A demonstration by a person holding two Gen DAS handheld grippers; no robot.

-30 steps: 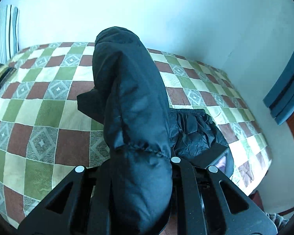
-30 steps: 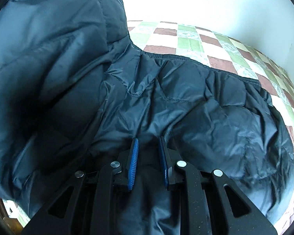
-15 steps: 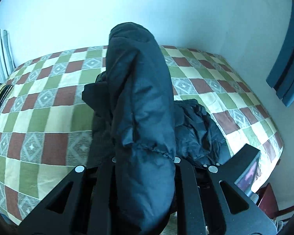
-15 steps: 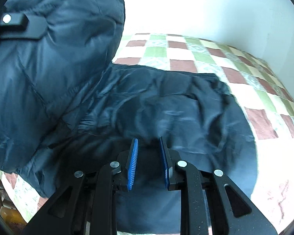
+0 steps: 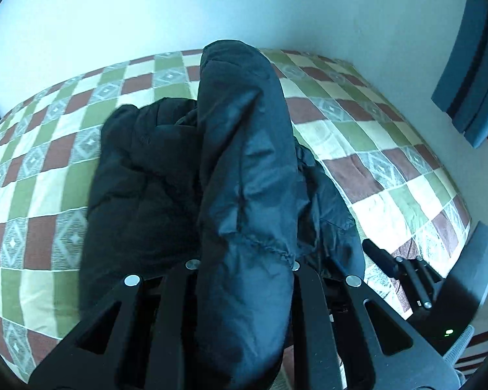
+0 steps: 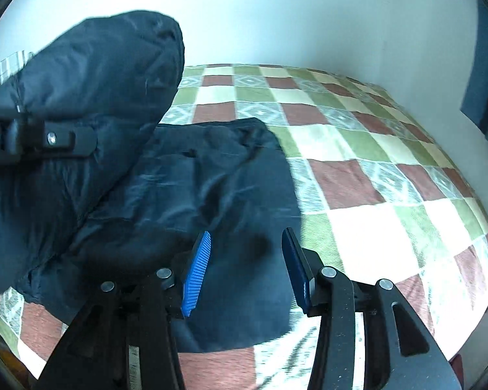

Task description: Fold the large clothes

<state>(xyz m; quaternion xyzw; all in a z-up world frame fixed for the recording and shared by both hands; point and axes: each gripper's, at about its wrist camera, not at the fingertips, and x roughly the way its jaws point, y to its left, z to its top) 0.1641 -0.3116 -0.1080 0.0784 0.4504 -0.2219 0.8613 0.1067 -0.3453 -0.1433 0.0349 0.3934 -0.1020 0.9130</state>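
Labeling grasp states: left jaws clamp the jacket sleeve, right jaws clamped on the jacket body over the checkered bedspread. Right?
Not the right gripper: in the right wrist view its jaws are opening, gripping nothing. The left gripper does clamp the jacket sleeve over the bedspread.

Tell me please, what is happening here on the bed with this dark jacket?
A person is folding a dark puffer jacket on a checkered bedspread with two handheld grippers. The left gripper is shut on a bunched part of the jacket and holds it up over the rest. The right gripper is opening, with no fabric pinched between its blue pads.
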